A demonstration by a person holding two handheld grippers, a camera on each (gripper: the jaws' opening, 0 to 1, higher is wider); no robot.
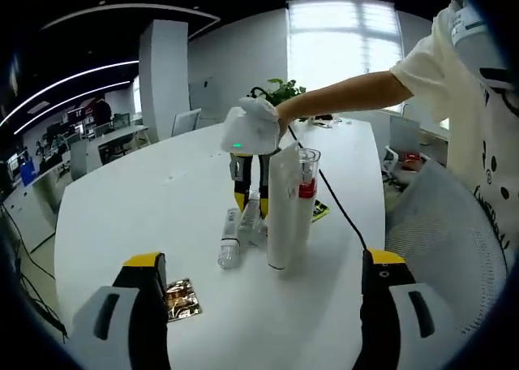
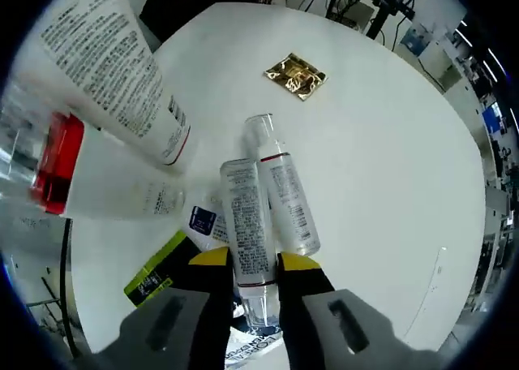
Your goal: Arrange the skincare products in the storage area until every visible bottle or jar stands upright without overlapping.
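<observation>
The right gripper (image 2: 250, 266) pinches a lying bottle (image 2: 246, 228) near its cap end, likely to stand it up; a second bottle (image 2: 284, 195) lies touching alongside. Beside them stands a white tube (image 1: 284, 208) on the table (image 1: 146, 208). The left gripper (image 1: 263, 305) waits near, jaws spread and holding nothing.

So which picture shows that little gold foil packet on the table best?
The right gripper view: the gold foil packet lies flat and unobstructed on the white table, seen from above. In the left gripper view the packet sits low beside that gripper's jaw, seen at a slant.
</observation>
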